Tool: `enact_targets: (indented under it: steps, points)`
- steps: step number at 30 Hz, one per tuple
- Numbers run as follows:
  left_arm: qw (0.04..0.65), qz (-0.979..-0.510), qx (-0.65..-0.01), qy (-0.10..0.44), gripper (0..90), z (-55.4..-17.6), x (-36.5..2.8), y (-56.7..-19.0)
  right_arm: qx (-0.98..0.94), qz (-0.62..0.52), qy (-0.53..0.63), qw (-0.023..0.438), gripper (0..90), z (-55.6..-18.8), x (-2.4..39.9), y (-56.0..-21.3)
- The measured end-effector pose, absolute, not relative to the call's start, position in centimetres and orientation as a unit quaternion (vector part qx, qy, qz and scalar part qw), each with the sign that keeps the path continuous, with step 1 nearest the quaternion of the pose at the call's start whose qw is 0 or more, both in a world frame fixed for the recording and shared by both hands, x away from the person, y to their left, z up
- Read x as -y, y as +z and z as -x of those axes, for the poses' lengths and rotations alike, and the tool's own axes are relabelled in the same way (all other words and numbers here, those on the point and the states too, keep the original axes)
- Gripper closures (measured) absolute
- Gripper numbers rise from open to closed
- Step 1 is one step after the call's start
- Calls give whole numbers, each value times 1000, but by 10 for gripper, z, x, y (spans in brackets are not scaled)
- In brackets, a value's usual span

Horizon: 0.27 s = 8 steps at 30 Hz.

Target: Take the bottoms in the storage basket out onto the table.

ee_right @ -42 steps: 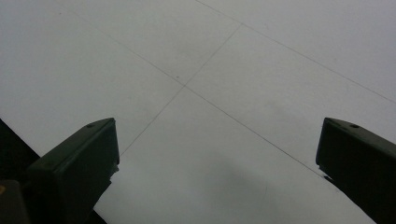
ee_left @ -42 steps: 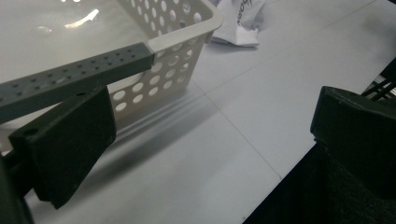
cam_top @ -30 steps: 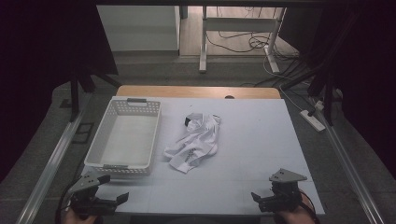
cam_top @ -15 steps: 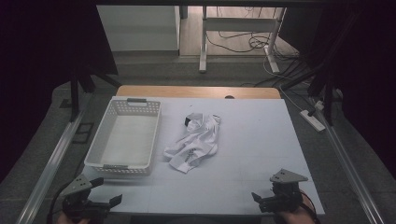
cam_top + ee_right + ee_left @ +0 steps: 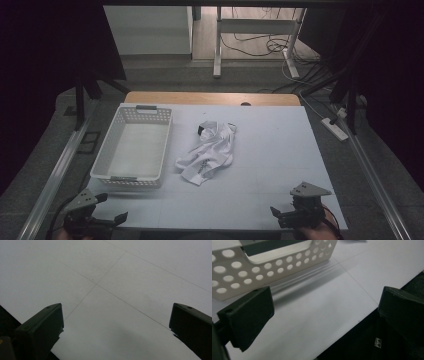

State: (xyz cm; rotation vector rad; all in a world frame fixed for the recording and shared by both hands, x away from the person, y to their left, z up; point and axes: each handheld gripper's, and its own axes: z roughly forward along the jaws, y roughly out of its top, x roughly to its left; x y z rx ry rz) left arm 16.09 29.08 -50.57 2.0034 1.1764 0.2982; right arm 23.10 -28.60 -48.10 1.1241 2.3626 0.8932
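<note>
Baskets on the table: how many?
1. The white perforated basket stands at the table's left side, beside the crumpled white cloth; its near wall also shows in the left gripper view.

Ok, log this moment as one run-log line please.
left gripper: open, at near table edge by basket | right gripper: open, near right corner | white garment: crumpled mid-table, untouched | basket: nothing in it

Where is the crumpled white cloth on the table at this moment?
In the high view, the crumpled white cloth lies near the middle of the white table, just right of the white perforated plastic basket and apart from both grippers.
</note>
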Motion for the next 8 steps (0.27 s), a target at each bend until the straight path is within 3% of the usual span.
enact_targets:
  steps: [8]
  points:
    - [387, -790, -462, 109, 1, -161, -292, -506, -840, -399, 316, 188, 0, -231, 286, -481]
